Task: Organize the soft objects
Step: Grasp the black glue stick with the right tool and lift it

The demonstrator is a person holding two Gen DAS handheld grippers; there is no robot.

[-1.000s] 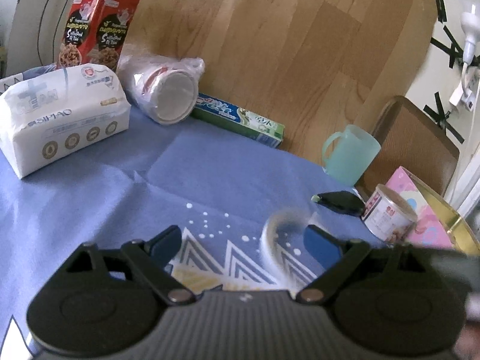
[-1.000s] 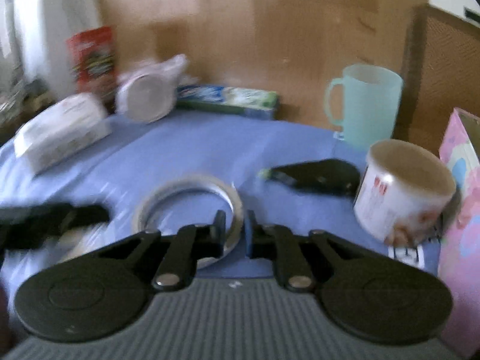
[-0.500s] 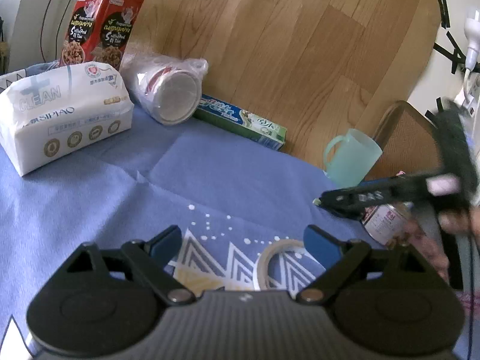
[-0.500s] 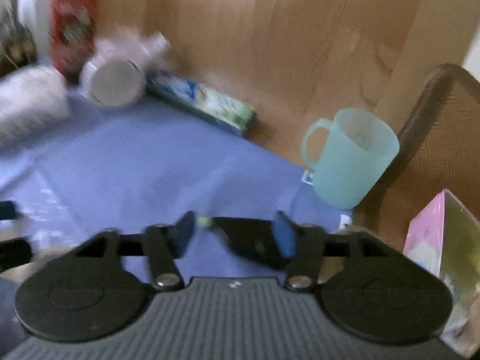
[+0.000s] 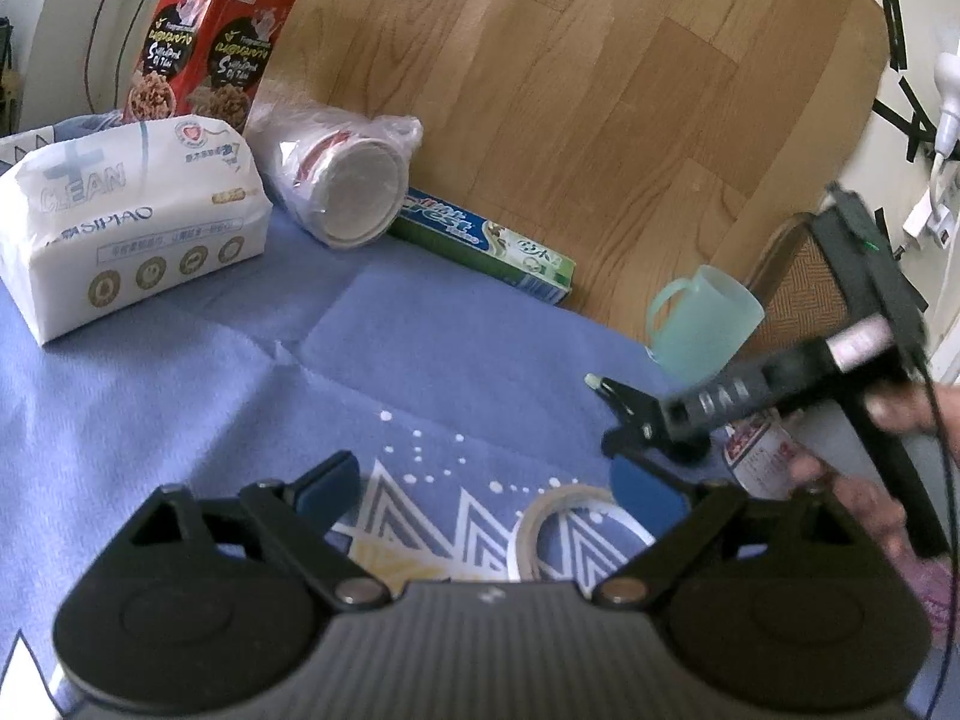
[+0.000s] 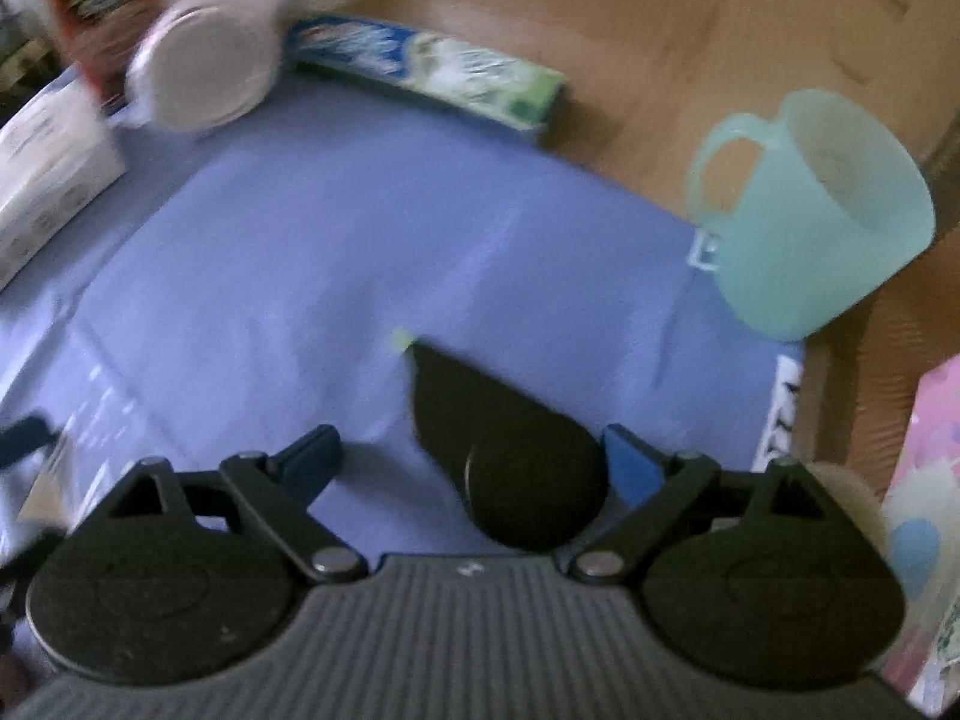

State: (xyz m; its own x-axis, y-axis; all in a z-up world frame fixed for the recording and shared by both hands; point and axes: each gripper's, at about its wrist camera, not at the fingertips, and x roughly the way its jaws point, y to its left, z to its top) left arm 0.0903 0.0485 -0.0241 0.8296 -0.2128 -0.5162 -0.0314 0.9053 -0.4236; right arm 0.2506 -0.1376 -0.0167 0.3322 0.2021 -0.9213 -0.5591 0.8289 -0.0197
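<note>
A white tissue pack (image 5: 129,234) lies at the far left of the blue cloth (image 5: 180,384); its corner shows in the right wrist view (image 6: 42,174). My left gripper (image 5: 489,483) is open and empty, low over the cloth's patterned part. My right gripper (image 6: 471,456) is open, its jaws either side of a black teardrop-shaped object (image 6: 510,450) with a green tip. In the left wrist view the right gripper (image 5: 624,420) hovers at the right over that object.
A red cereal box (image 5: 204,42), bagged paper cups (image 5: 342,180) and a toothpaste box (image 5: 486,246) line the wooden back wall. A mint mug (image 6: 822,210), a small can (image 5: 759,444), a pink box (image 6: 924,540) and a tape ring (image 5: 576,522) lie right.
My right gripper went from shut to open and moved forward and down over the black object. The left gripper has barely moved.
</note>
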